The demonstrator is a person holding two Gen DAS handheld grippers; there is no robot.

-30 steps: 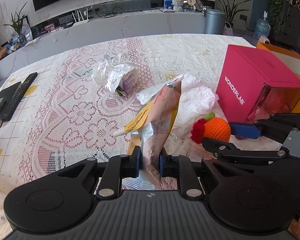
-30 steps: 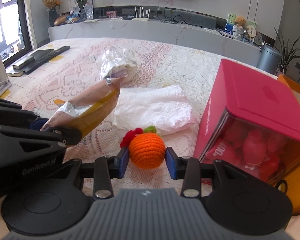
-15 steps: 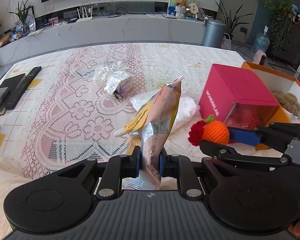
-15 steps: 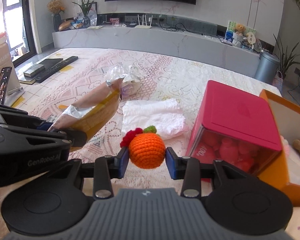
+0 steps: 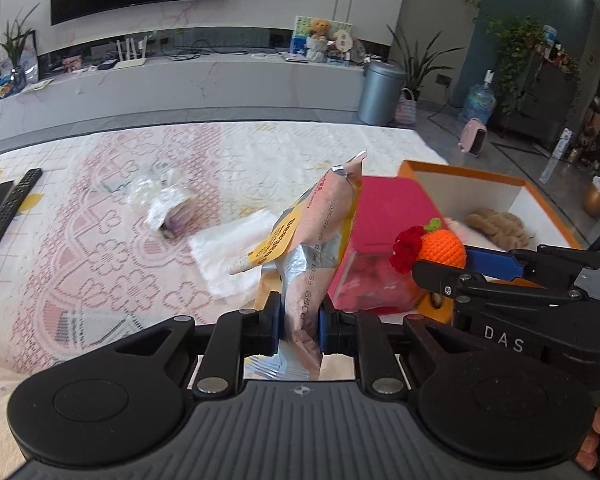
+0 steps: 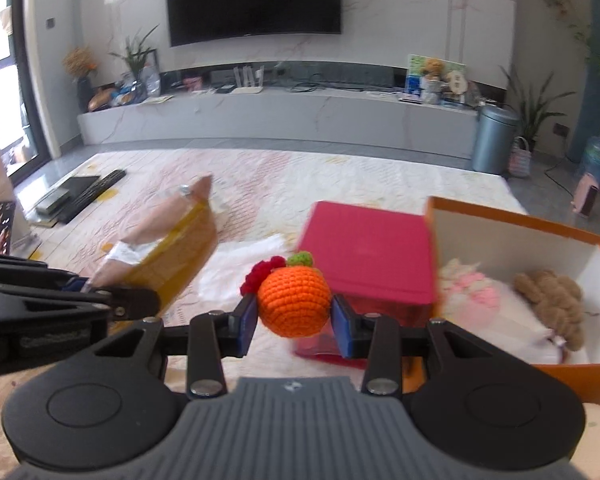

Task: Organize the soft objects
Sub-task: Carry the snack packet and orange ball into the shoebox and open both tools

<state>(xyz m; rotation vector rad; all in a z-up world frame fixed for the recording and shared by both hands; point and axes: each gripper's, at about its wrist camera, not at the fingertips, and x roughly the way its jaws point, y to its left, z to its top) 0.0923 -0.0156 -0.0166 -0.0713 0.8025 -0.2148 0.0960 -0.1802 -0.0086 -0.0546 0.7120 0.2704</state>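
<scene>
My left gripper (image 5: 299,322) is shut on a pink and yellow foil snack bag (image 5: 312,240) and holds it upright above the table. My right gripper (image 6: 294,322) is shut on an orange crocheted fruit (image 6: 293,302) with a red flower and green leaf, lifted in front of the pink box (image 6: 366,254). The fruit also shows in the left wrist view (image 5: 440,246). An open orange box (image 6: 500,220) at the right holds a brown plush (image 6: 552,296) and a pink and white soft item (image 6: 470,290).
A white cloth (image 5: 230,248) and a crumpled clear wrapper (image 5: 168,204) lie on the lace tablecloth (image 5: 100,264). A remote (image 5: 10,208) lies at the left edge. A TV console stands behind the table.
Both grippers have risen and swung right with their loads. The orange box with its plush contents has come into view.
</scene>
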